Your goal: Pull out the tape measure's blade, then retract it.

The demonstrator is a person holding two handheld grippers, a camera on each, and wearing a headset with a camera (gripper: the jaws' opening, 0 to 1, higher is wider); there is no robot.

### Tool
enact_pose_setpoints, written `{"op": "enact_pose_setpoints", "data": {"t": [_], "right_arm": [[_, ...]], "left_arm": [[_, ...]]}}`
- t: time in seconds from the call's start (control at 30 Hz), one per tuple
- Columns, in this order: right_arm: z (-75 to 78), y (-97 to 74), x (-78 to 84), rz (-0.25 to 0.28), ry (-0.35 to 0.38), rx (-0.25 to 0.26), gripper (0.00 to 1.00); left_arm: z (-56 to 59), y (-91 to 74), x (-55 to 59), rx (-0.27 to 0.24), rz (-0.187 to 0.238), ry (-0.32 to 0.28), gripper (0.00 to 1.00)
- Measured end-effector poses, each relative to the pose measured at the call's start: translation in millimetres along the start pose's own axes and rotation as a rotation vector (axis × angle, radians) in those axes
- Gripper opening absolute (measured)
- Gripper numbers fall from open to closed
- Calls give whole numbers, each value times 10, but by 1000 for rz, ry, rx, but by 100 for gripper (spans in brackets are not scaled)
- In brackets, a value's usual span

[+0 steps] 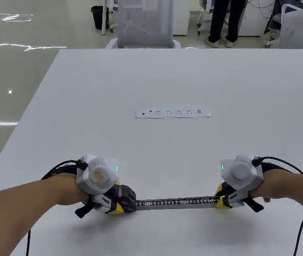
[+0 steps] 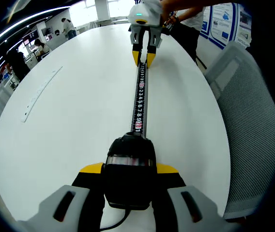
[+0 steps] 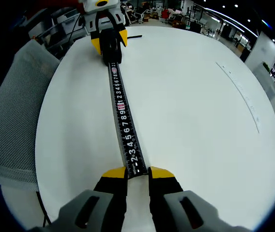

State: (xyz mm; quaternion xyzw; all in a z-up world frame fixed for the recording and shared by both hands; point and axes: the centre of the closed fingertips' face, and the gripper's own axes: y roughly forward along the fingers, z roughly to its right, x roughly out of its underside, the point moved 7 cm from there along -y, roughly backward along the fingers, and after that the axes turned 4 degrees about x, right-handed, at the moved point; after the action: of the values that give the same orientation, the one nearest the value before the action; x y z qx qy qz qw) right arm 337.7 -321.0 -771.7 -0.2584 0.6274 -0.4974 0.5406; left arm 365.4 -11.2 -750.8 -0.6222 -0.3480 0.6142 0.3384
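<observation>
**Blade (image 1: 175, 202) out, retraction to come**

It lies flat on the table (image 1: 167, 80), running left to right from the case (image 1: 124, 200), clamped in the left gripper (image 2: 130, 168), to its tip, pinched by the right gripper (image 3: 137, 172). Retracting likely means guiding the tip leftward along that line.

A white power strip (image 1: 173, 113) lies on the white table (image 1: 141, 80), a grey chair (image 1: 143, 24) beyond.

This is looking like a lab or open office: a wide white bench (image 1: 194, 80) is standing on a glossy floor (image 1: 13, 64), a mesh chair (image 2: 253, 121) beside it, people (image 1: 227, 21) standing among cluttered desks (image 3: 171, 12) behind.
</observation>
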Motion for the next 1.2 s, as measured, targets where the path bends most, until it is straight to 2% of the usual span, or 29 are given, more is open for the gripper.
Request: {"op": "enact_pose_setpoints", "data": {"t": [0.1, 0.17, 0.23, 0.37, 0.57, 0.63, 0.77, 0.93, 1.0, 1.07, 1.1, 1.2], "right_arm": [[-21, -10, -8, 8, -29, 29, 19], [-35, -13, -5, 10, -19, 27, 22], [-53, -16, 0, 13, -11, 20, 29], [-55, -42, -9, 23, -1, 26, 31], [-57, -85, -15, 33, 25, 29, 39], [-59, -100, -4, 26, 38, 29, 43], [-28, -142, -15, 46, 77, 42, 53], [-39, -192, -51, 65, 77, 41, 64], [-50, -206, -73, 74, 78, 29, 72], [-113, -188, -83, 73, 68, -20, 83], [-153, -179, -91, 73, 25, -42, 90], [-235, -170, -68, 29, -25, -79, 96]], "left_arm": [[-1, 2, -3, 1, -1, 2, 33], [1, 3, -4, 0, -1, 4, 33], [2, 4, -2, -3, -1, 9, 33], [5, 4, -6, -5, -4, 13, 33], [-4, 9, -5, -5, -11, 11, 33], [-6, 11, -7, -4, -14, 11, 33], [-2, 11, -6, -9, -15, 9, 33], [-1, 10, -9, -10, -17, 14, 34], [-2, 11, -7, -10, -19, 19, 34], [-2, 13, -10, -8, -20, 17, 34], [-3, 14, -12, -7, -25, 22, 34], [-4, 17, -15, -5, -33, 21, 34]]}}
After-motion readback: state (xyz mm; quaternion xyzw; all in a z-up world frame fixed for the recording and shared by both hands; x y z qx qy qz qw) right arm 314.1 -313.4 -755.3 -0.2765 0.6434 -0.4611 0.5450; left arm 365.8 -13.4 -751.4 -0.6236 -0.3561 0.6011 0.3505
